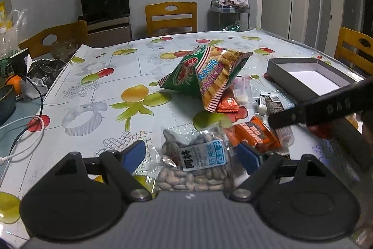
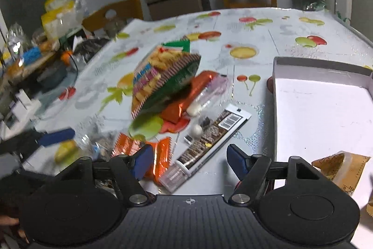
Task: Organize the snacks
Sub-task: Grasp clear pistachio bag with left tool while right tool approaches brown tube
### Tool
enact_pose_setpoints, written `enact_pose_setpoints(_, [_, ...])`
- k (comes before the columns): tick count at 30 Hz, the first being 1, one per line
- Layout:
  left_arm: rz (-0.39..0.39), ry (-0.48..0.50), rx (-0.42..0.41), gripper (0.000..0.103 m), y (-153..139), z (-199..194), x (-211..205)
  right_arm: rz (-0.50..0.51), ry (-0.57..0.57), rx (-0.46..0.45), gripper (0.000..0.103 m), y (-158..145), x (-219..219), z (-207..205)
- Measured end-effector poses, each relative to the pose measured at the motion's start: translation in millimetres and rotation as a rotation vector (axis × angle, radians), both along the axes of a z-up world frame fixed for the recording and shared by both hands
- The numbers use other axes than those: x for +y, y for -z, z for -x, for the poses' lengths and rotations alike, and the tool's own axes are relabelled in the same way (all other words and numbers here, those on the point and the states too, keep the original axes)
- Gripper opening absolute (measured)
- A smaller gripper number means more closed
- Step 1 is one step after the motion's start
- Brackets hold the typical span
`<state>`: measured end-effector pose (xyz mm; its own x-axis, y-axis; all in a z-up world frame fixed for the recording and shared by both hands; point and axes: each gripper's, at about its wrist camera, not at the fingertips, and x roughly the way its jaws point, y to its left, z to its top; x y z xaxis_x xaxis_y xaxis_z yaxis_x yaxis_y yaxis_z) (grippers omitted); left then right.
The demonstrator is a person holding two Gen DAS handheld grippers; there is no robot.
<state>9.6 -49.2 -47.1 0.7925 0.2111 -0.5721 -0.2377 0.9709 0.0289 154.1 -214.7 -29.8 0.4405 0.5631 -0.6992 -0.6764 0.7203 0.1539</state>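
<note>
The left tool point(image 1: 191, 155) has its blue pads apart, with a clear plastic bag of pale seeds point(image 1: 195, 162) lying between them on the fruit-print tabletop point(image 1: 93, 76); I cannot tell if the pads touch it; the right tool point(image 2: 190, 161) is apart too, and the end of a long brown snack bar in a clear wrapper point(image 2: 207, 139) lies between its pads, not squeezed; a puffy green prawn cracker bag point(image 1: 205, 71) sits further back; the flat grey box with a white floor point(image 2: 321, 113) lies just right of the pile.

snack pile point(image 1: 209, 76) left of box point(image 1: 310, 76)
</note>
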Motion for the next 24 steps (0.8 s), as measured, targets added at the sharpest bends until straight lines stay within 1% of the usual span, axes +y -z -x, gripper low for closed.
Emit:
enact_pose_setpoints(2, [-0.001,0.001,0.004,0.086,0.7,-3.4,0.2,0.02,-0.002,-0.012,0.062,1.2,3.2,-0.2])
enact_pose_setpoints(4, [0.003,0.0,0.005,0.086,1.6,-6.4,0.7,0.04,-0.006,-0.025,0.057,3.2,7.3,-0.9])
enact_pose_setpoints(7, [0.008,-0.001,0.011,0.086,4.2,-9.5,2.1,0.053,-0.006,-0.044,0.056,4.3,11.0,-3.9])
enact_pose_setpoints(9, [0.011,-0.002,0.011,0.09,6.6,-9.4,3.6,0.056,-0.008,-0.043,0.056,4.3,11.5,-4.7])
enact_pose_setpoints(12, [0.027,-0.002,0.013,0.091,10.2,-7.3,7.6,0.064,-0.021,-0.046,0.054,3.9,10.7,-4.9])
enact_pose_setpoints(14, [0.03,-0.006,0.023,0.091,13.4,-5.8,10.1,0.06,-0.018,-0.048,0.05,3.8,8.3,-5.4])
enact_pose_setpoints(16, [0.05,-0.004,0.028,0.091,15.7,-5.3,13.8,0.055,-0.008,-0.049,0.047,3.8,6.6,-6.0])
enact_pose_setpoints(17, [0.057,-0.005,0.026,0.091,16.0,-4.6,14.9,0.061,-0.007,-0.052,0.047,4.3,7.2,-6.0])
enact_pose_setpoints(22, [0.048,0.003,0.038,0.091,16.7,-8.0,14.6,0.12,-0.012,-0.082,0.048,6.4,15.8,-2.4])
enact_pose_setpoints(24, [0.065,0.008,0.055,0.091,18.5,-10.8,16.1,0.141,-0.016,-0.093,0.048,7.4,17.6,-0.5])
